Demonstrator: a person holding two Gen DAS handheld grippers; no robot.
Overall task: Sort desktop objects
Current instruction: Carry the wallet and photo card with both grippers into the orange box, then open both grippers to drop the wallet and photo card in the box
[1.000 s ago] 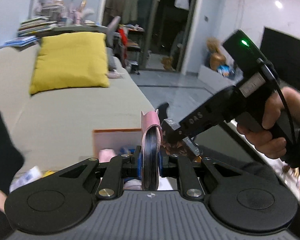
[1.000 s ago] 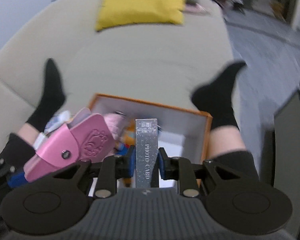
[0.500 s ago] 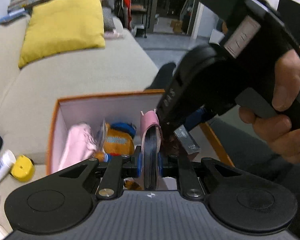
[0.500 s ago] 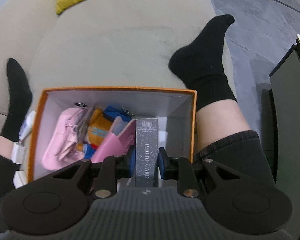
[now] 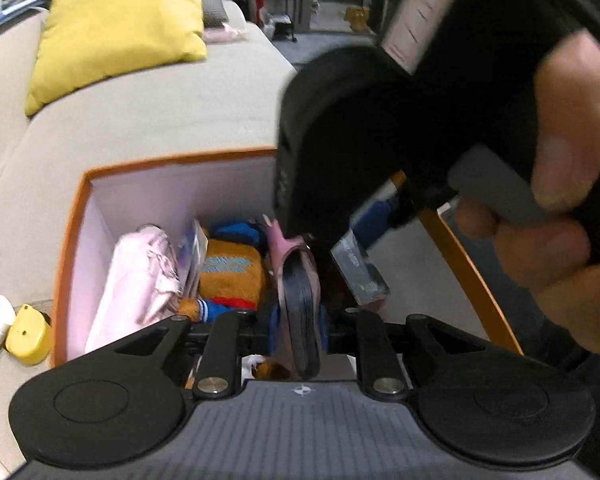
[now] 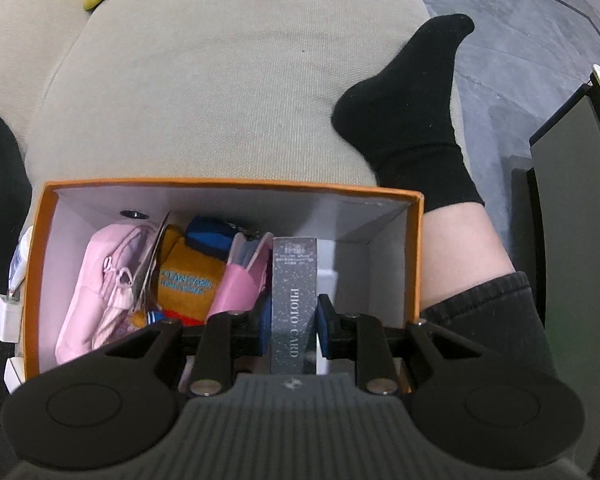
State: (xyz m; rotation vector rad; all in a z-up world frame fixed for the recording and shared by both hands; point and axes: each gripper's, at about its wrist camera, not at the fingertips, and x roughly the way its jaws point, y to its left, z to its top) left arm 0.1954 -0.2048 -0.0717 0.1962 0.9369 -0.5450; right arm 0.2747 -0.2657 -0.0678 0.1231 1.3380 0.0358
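Clamped the silver PHOTO CARD box (image 6: 294, 280) upright between the pads of the right gripper (image 6: 294, 320), jaws closed on its two long sides. Pointed steeply down into the orange storage box (image 6: 228, 184), with bare white floor just ahead and to the right of those jaws.

Held the pink card wallet (image 5: 296, 280) edge-on between the pads of the left gripper (image 5: 298, 320), its dark stack of card sleeves facing the camera. Was opening these jaws, with the pads touching the wallet's sides as far as could be seen. Hung the wallet inside the same storage box, just to the left of the right jaws and their load.

Found, left of the left jaws, an orange plush toy (image 5: 228, 268) with blue lettering, and beyond it a pale pink pouch (image 5: 136, 276) against the box wall. Noted a small yellow object (image 5: 28, 334) outside that wall, on the beige sofa (image 5: 160, 112).

Gripped the right gripper's handle with the right hand (image 5: 560, 200), close above and to the right of the left jaws. Noted a yellow cushion (image 5: 116, 28) far ahead, and a foot in a black sock (image 6: 412, 92) beyond the storage box.
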